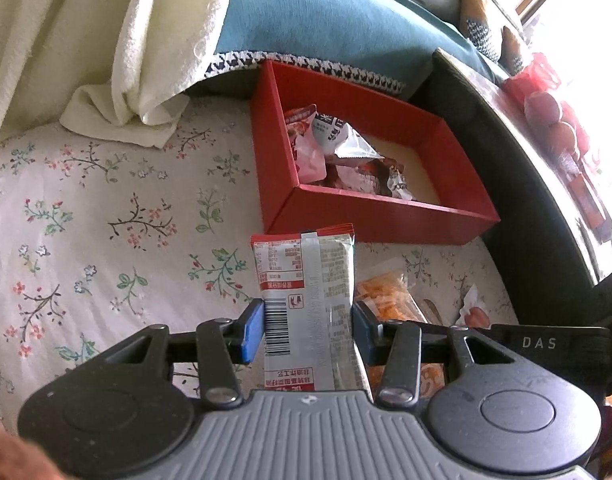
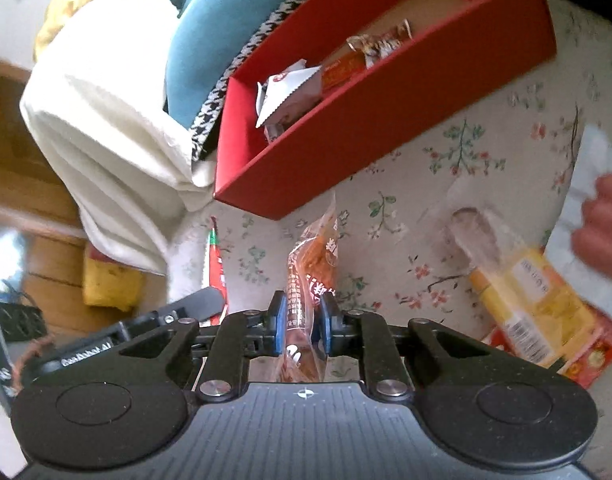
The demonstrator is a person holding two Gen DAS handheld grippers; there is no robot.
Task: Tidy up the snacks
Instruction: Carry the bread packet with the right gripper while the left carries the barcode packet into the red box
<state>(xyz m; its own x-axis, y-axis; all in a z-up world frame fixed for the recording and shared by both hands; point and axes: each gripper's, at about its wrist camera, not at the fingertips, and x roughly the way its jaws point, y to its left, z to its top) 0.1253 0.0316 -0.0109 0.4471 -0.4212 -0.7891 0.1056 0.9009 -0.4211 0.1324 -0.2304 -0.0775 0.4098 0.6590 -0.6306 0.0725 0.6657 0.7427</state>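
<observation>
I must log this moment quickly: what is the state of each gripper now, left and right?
Left gripper: closed on the silver and red snack packet.
Right gripper: closed on the brown snack packet.

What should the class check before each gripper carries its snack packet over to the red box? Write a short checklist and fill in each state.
1. Left gripper clamped on the silver packet: ok.
2. Right gripper clamped on the brown packet: ok.
3. Red box open on top: ok.
4. Free space in the box beside the packets already inside: ok.
5. Yellow packet left on the floral cloth: not ok.
</observation>
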